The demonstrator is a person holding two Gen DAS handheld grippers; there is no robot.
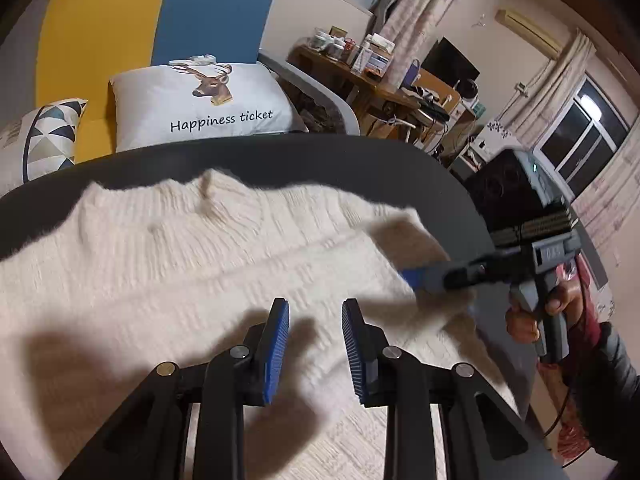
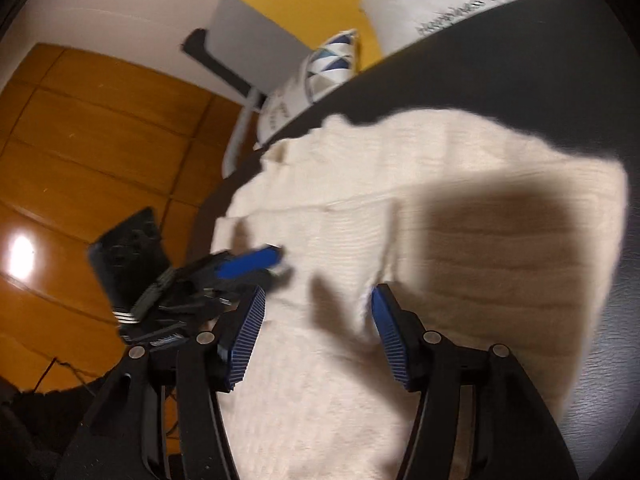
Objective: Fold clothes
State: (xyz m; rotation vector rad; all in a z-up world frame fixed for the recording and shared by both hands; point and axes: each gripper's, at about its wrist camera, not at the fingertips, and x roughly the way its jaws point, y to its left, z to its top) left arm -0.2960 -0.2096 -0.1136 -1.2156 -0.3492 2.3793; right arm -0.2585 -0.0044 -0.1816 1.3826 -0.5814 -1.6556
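A cream knitted sweater lies spread on a dark round table; it also shows in the right wrist view, where a fold line crosses it. My left gripper hovers over the sweater, jaws open and empty. It appears in the right wrist view at the sweater's left edge, blurred. My right gripper is open and empty above the sweater. In the left wrist view the right gripper reaches in from the right at the sweater's edge, held by a hand.
A white deer-print pillow and a triangle-pattern pillow sit on a yellow and blue sofa behind the table. A cluttered wooden desk stands at the back right. Wooden floor lies left of the table.
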